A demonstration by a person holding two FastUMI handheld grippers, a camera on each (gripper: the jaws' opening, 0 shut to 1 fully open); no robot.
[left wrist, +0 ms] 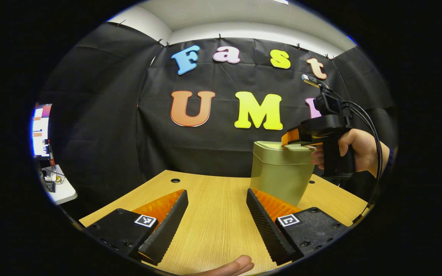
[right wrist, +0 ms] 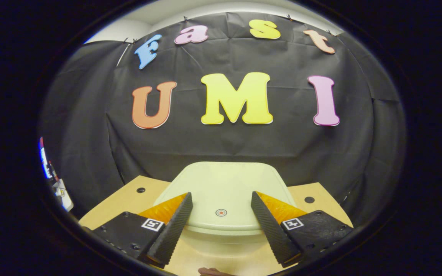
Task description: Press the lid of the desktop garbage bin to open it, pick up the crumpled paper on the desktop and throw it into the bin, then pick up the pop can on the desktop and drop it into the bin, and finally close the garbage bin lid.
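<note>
The garbage bin [left wrist: 282, 172] stands on the desk [left wrist: 213, 214], its lid [right wrist: 222, 195] down. The right gripper [right wrist: 221, 214] hovers over the lid, fingers wide, perhaps touching. The left gripper [left wrist: 217, 218] waits just beside the bin, fingers spread, empty. An off-centre press could tip the bin.

Pale green bin [left wrist: 280, 172], red dot on lid [right wrist: 221, 212], light wood-grain desk [left wrist: 213, 214]

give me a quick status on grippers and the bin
Left gripper open over bare desk. Right gripper open above bin lid. Lid down.
</note>
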